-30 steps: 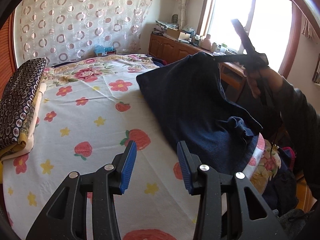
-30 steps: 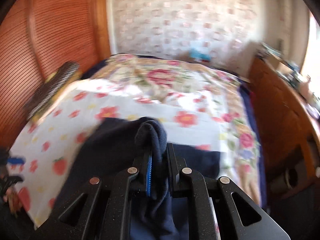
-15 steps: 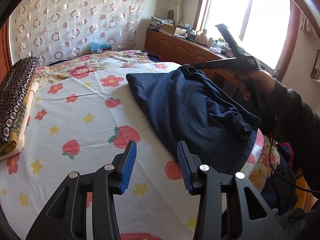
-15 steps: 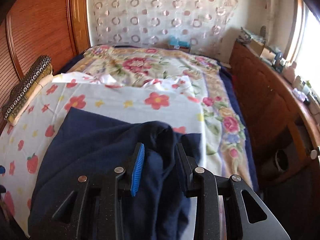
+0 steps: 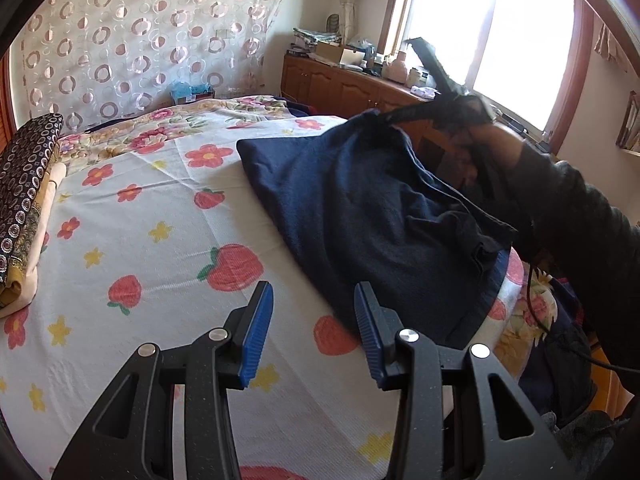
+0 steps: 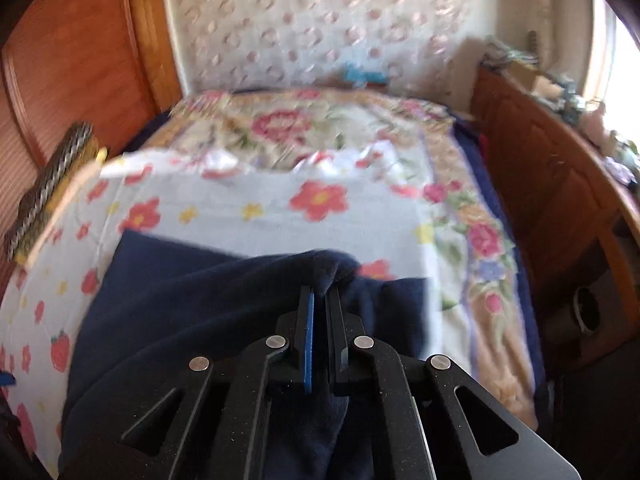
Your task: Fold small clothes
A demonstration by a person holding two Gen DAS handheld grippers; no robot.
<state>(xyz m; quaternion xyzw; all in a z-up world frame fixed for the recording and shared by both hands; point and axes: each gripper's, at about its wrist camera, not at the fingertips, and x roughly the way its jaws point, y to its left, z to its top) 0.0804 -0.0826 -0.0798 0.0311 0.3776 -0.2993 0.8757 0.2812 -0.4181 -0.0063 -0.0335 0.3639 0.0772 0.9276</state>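
A navy garment point(image 5: 380, 216) lies spread on the strawberry-print sheet point(image 5: 160, 208) near the bed's right edge. Its far corner is lifted. In the right wrist view my right gripper point(image 6: 322, 300) is closing its jaws on a bunched fold of that navy garment point(image 6: 192, 292), and the pads press on the cloth. In the left wrist view the right gripper point(image 5: 382, 118) is held by a person's hand point(image 5: 480, 136) at the raised corner. My left gripper point(image 5: 314, 332) hovers open over the sheet beside the garment's near edge, with nothing between its fingers.
A stack of folded patterned fabric point(image 5: 24, 192) lies along the bed's left side. A wooden cabinet point(image 5: 340, 84) with clutter on top runs under the window at the right. Dark clothes point(image 5: 560, 360) are heaped off the bed's right edge.
The right gripper lowered the garment's corner onto the bed, opened its jaws around the cloth, then shut on a fold again. The left gripper stayed open and in place.
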